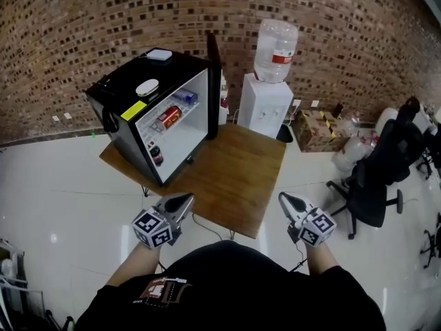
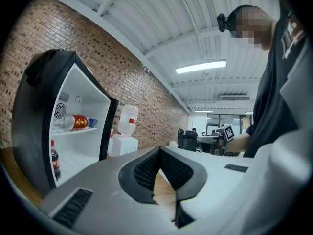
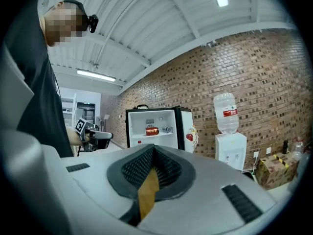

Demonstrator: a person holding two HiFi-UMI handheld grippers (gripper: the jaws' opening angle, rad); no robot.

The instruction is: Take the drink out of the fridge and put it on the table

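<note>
A black mini fridge (image 1: 131, 95) stands with its door open on the far left of the wooden table (image 1: 241, 178). On its shelf lies a red drink can (image 1: 169, 117) with a small blue can (image 1: 185, 97) behind it; a dark cola bottle (image 1: 156, 154) stands on the fridge floor. My left gripper (image 1: 182, 201) and right gripper (image 1: 284, 200) hover at the table's near edge, both shut and empty, well short of the fridge. The left gripper view shows the red can (image 2: 76, 122) and the bottle (image 2: 55, 159). The right gripper view shows the can (image 3: 152, 130) in the fridge (image 3: 159, 126).
A white water dispenser (image 1: 269, 88) with a bottle on top stands against the brick wall behind the table. To the right are a cardboard box (image 1: 317, 129) and a black office chair (image 1: 375, 178). Two small white objects (image 1: 147, 87) lie on the fridge top.
</note>
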